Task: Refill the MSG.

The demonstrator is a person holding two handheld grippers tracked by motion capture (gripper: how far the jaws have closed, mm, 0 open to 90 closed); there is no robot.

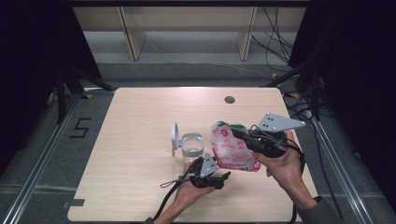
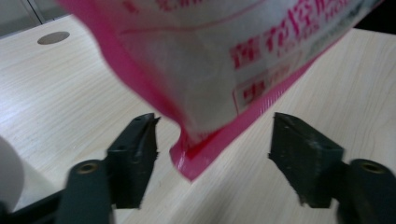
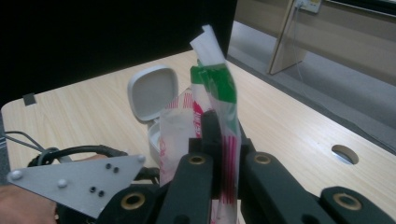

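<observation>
A pink and white pouch point(image 1: 231, 147) with a green top hangs tilted above the table, and my right gripper point(image 1: 239, 134) is shut on its upper part. In the right gripper view the pouch point(image 3: 219, 88) stands pinched between the jaws of that gripper point(image 3: 219, 137). My left gripper point(image 1: 223, 179) lies low at the pouch's lower edge, open. In the left gripper view the pouch's bottom corner point(image 2: 191, 161) hangs between the spread jaws of this gripper point(image 2: 215, 128), with a gap on each side. A clear jar point(image 1: 192, 145) with its white lid point(image 1: 174, 135) flipped up stands just left of the pouch.
The wooden table point(image 1: 140, 121) has a round cable hole point(image 1: 229, 99) near its far edge. Cables trail from both grippers toward the near edge. Black stands and floor cables flank the table. The jar's open lid point(image 3: 153, 92) sits close behind the pouch.
</observation>
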